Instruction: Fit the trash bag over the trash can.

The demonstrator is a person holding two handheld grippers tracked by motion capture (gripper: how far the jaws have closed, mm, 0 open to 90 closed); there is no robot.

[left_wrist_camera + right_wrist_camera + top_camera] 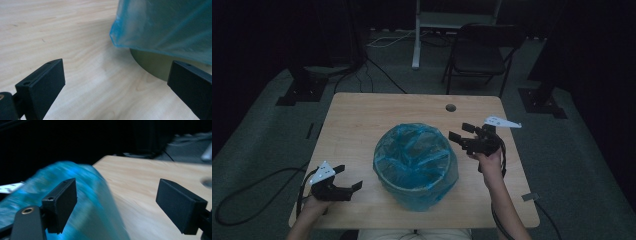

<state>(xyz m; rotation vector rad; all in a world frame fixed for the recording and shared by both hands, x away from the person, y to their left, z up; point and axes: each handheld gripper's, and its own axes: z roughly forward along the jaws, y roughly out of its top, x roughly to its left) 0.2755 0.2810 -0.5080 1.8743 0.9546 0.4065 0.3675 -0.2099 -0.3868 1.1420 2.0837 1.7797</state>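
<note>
A round bin lined with a blue plastic bag (414, 160) stands in the middle of the wooden table (357, 120). My left gripper (349, 177) is low near the table's front left corner, pointing toward the bin, jaws wide open and empty. In the left gripper view the bag (162, 25) hangs over the olive bin wall (155, 65), beyond my open left gripper (115, 82). My right gripper (460, 131) is raised beside the bin's right rim, open, nothing in it. In the right gripper view the blurred bag (92, 195) lies behind the left jaw of that open gripper (117, 202).
A cable hole (450, 107) sits near the table's far edge. Behind the table are a dark folding chair (482, 50), a white stand (416, 35) and cables on the floor (377, 70). Dark stand bases (302, 87) flank the table.
</note>
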